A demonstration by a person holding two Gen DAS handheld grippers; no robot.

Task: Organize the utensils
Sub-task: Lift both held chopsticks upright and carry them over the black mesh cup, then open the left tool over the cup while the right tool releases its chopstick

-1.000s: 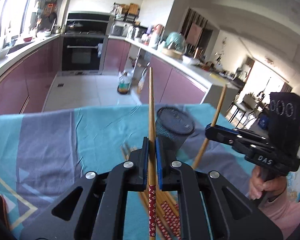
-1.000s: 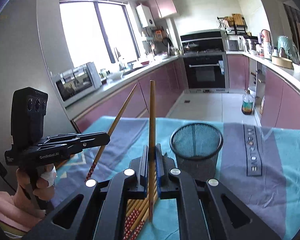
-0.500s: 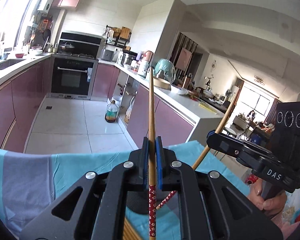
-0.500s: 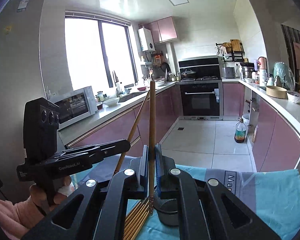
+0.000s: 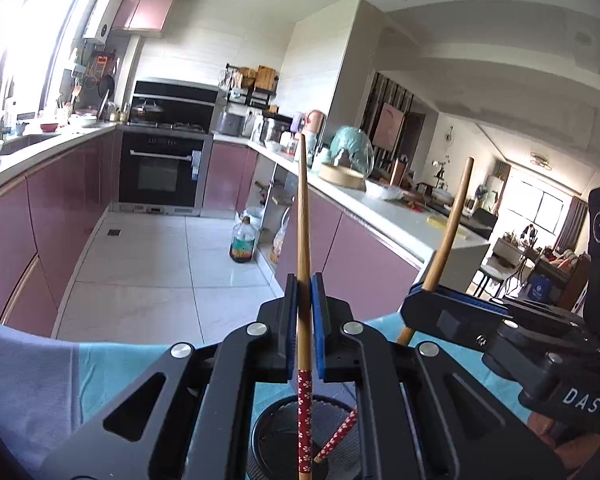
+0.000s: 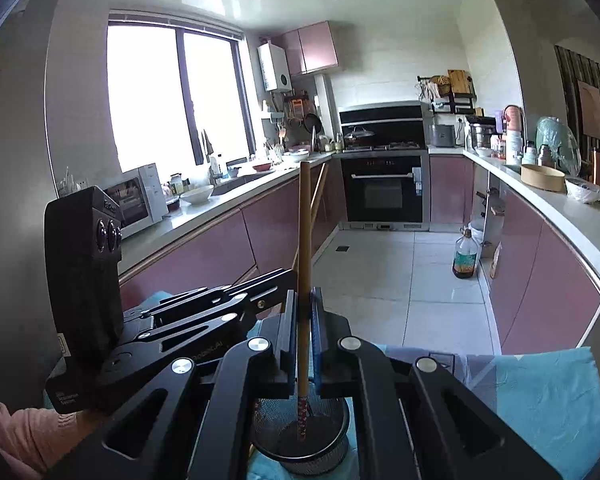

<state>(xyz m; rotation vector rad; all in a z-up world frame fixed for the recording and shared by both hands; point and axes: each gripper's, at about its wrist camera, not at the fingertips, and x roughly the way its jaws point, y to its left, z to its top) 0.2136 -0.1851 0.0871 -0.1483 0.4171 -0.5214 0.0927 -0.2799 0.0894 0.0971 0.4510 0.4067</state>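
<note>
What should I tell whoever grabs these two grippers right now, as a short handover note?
Left gripper: shut on a chopstick, red patterned end hanging over the black mesh holder.
Right gripper: shut on a second chopstick, its patterned end down inside the mesh holder.
The holder stands on the teal tablecloth, just below both grippers.
Done: both chopsticks picked up and brought to the holder.
Left: open the jaws so both drop in. Whether more chopsticks wait on the cloth is out of view.
</note>
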